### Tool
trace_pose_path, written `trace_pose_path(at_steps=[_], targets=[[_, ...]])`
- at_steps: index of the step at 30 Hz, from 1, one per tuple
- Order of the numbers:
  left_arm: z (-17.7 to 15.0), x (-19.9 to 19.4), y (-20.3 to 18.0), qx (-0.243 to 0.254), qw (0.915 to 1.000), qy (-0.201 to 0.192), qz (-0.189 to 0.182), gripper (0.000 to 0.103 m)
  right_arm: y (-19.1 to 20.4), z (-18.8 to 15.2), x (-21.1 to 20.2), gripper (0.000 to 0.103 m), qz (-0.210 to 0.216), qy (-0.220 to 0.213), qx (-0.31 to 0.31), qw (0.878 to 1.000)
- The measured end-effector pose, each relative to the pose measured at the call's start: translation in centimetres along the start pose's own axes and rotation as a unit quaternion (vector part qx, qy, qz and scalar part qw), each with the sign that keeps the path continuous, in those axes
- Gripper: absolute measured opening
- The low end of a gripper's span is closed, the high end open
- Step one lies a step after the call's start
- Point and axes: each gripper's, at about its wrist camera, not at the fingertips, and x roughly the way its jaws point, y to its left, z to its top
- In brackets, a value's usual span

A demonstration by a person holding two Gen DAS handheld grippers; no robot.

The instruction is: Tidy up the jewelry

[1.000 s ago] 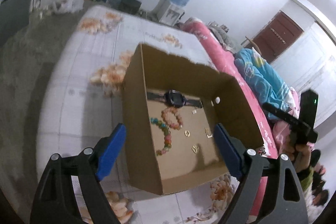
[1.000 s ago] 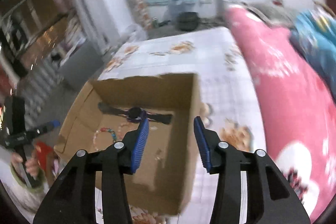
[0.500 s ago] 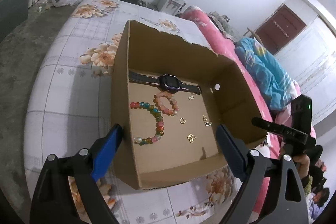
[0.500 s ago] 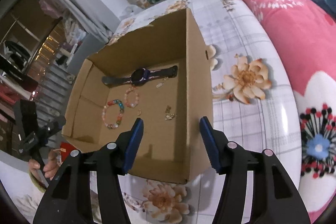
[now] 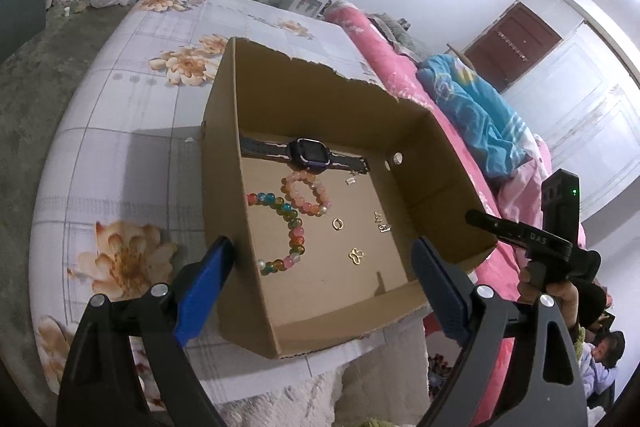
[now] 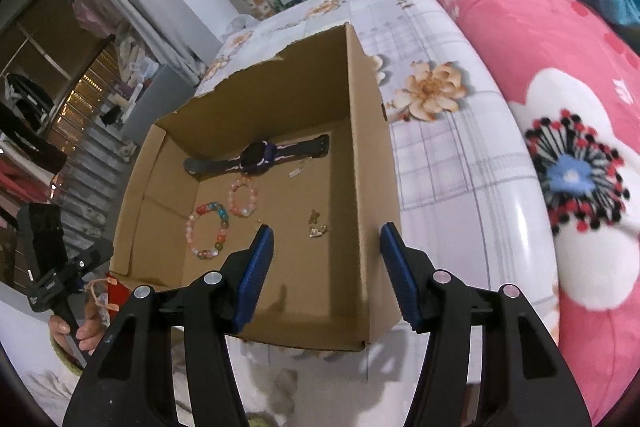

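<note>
An open cardboard box stands on a floral-sheeted bed. On its floor lie a dark watch, a pink bead bracelet, a multicoloured bead bracelet, a gold ring, a gold butterfly and small gold pieces. My left gripper hovers open and wide over the box's near edge, holding nothing. The right gripper is open above the near right corner. The box's right wall shows between its fingers, untouched.
The floral sheet surrounds the box. A pink flowered blanket and a blue one lie on the right. A white fluffy cloth sits just before the box. A person sits at the lower right.
Both grippers have come closer to the box and lower, so it fills more of each view. The right gripper's fingers stand a little wider apart. The jewelry has not moved.
</note>
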Motion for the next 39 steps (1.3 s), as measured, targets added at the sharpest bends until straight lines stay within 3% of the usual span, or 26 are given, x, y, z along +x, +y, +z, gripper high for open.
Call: trace_pose_path(at_steps=[5,8,11,17,24,27,32,39], targets=[[-1.0,-0.9,-0.1,-0.004,0.9996,-0.028,0.008,0.089,0.2,-1.1,-1.3,0.055,-0.011,-0.034,0.001,0.999],[-1.8,-2.9,-1.0,0.013,0.9963,-0.072,0.045,0.093,1.3,-2.9,-4.5,0.063,-0.054,-0.100,-0.014,0.993],[-3.2,-5.4,-2.5,0.044,0.9890,-0.118,0.078,0.097,2.7,-5.3,-6.9,0.071,-0.100,-0.140,-0.043,0.984],[-6.1,-7.2,-4.6,0.072,0.9769,-0.151,0.132,0.097,4.8,-9.6,-6.9,0.089,-0.104,-0.123,-0.080,0.984],[-8.6,-5.1,-6.1,0.095,0.9701,-0.136,0.177,0.097,8.1,-12.1,-4.6,0.093,-0.140,-0.106,-0.132,0.975],[-8.8,-3.7,-6.1,0.076,0.9733,-0.101,0.192,0.097,8.2,-11.9,-3.8,0.093,-0.132,-0.099,-0.116,0.979],[-8.6,-2.1,-5.9,0.055,0.9697,-0.073,0.227,0.097,8.6,-11.4,-2.7,0.093,-0.129,-0.095,-0.098,0.982],[-8.5,-1.6,-7.2,0.053,0.9653,-0.067,0.247,0.097,9.5,-11.1,-2.1,0.094,-0.134,-0.090,-0.095,0.982]])
